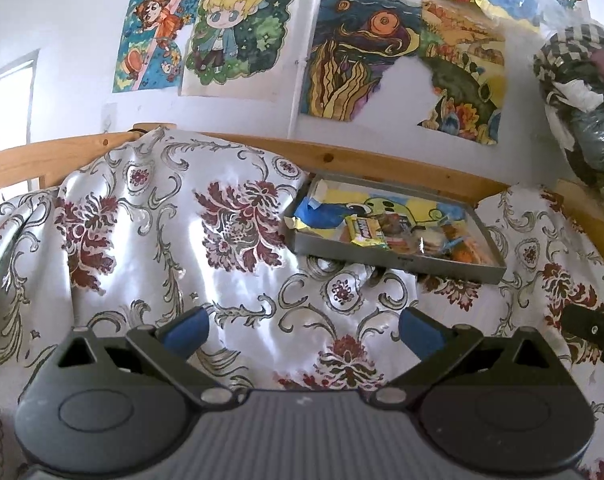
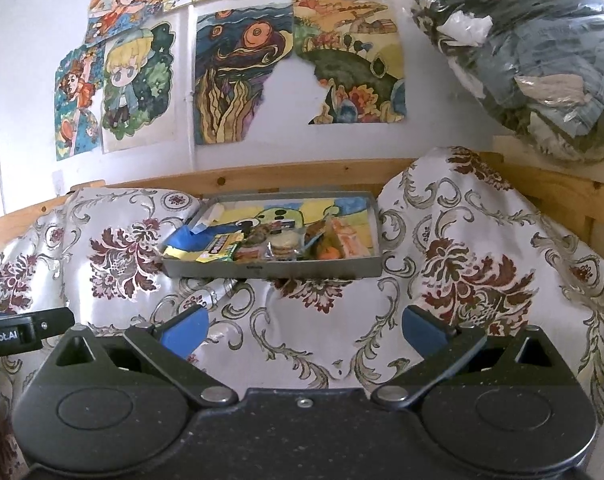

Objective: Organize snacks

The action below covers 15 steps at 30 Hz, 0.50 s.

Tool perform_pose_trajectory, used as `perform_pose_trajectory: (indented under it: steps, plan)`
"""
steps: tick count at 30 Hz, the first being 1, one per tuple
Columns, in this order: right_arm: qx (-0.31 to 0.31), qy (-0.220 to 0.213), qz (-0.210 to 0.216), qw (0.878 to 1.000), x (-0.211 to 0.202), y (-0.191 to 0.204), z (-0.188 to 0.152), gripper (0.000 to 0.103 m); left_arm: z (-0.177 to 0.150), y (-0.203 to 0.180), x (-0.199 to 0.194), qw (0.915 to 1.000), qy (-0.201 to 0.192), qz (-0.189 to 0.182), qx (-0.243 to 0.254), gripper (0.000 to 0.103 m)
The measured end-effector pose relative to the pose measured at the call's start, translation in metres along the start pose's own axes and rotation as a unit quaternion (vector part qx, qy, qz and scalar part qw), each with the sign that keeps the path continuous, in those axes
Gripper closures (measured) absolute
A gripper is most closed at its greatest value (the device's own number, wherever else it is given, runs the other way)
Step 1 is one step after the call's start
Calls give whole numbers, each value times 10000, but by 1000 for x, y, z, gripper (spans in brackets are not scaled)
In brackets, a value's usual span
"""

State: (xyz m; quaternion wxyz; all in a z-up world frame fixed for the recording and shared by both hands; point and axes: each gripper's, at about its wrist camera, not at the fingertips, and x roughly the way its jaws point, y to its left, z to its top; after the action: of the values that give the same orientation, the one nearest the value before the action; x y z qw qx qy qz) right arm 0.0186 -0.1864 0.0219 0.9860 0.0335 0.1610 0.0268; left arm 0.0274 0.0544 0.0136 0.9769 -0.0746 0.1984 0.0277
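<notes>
- Left claw (image 1: pixel 302 330) and right claw (image 2: pixel 304 330) both hanging spread, pinching nothing; likely staging for a pick
- Snacks (image 2: pixel 281 246) sitting bunched in grey tray (image 2: pixel 269 270) on patterned cloth (image 2: pixel 302 340), well ahead; right claw is facing it squarely

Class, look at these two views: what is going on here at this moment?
A person holds two hand-held grippers over a floral cloth. The left hand-held gripper and the right hand-held gripper are both open and hold nothing. Ahead, a grey tray rests on the cloth with several wrapped snacks gathered along its near edge. Neither gripper touches the tray.
</notes>
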Motion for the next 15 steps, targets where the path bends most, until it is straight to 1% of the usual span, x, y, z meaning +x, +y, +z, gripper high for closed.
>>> perform_pose_trajectory:
  steps: [6, 15]
  plan:
    - [8, -5, 35, 10000, 1, 6, -5, 1, -3, 3, 2, 9999, -19, 91, 66, 0]
    - [93, 19, 4, 10000, 7, 16, -18, 1, -7, 8, 8, 9999, -54, 95, 105, 0]
